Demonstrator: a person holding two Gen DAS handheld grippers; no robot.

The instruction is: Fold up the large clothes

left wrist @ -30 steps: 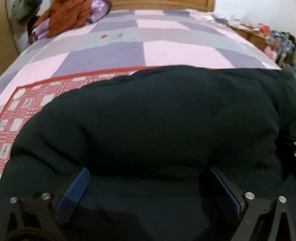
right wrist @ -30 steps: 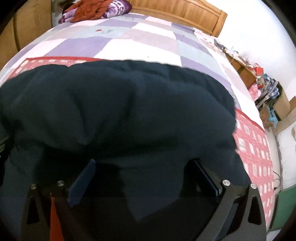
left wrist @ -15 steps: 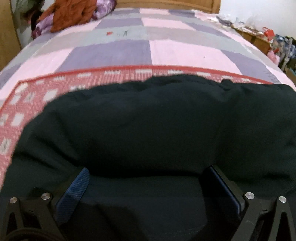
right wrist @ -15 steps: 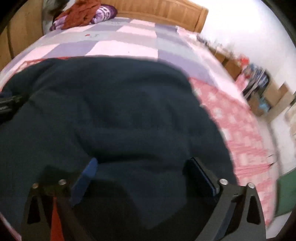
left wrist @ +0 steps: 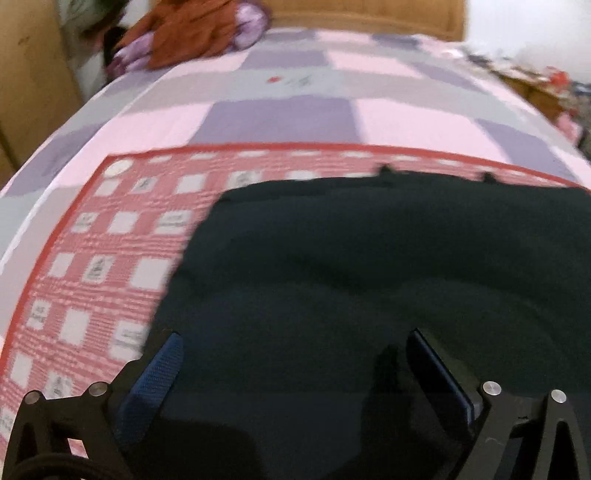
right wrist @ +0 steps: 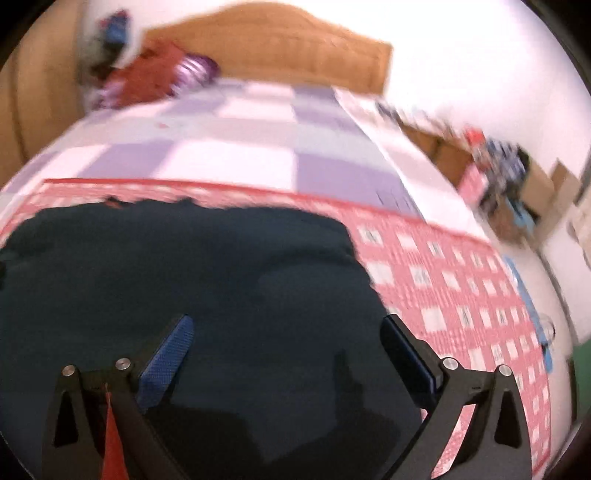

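Observation:
A large dark navy garment (left wrist: 369, 280) lies spread on a red-and-white checked cloth (left wrist: 99, 258) on the bed; it also fills the lower left of the right wrist view (right wrist: 184, 273), on the same cloth (right wrist: 454, 295). My left gripper (left wrist: 295, 354) hangs just above the garment's near part, jaws wide apart, nothing between the blue pads (left wrist: 155, 376). My right gripper (right wrist: 288, 339) is also open over the garment near its right edge, with empty blue pads (right wrist: 166, 362). Both views are motion-blurred.
The bed has a pink, purple and grey checked quilt (left wrist: 280, 114) and a wooden headboard (right wrist: 280, 48). A pile of orange and purple clothes (left wrist: 192, 33) lies at the far left corner. Cluttered low furniture (right wrist: 491, 162) stands to the right of the bed.
Both grippers have pulled back and up from the garment. More of the red checked cloth now shows beyond and beside it. The garment lies flatter than before.

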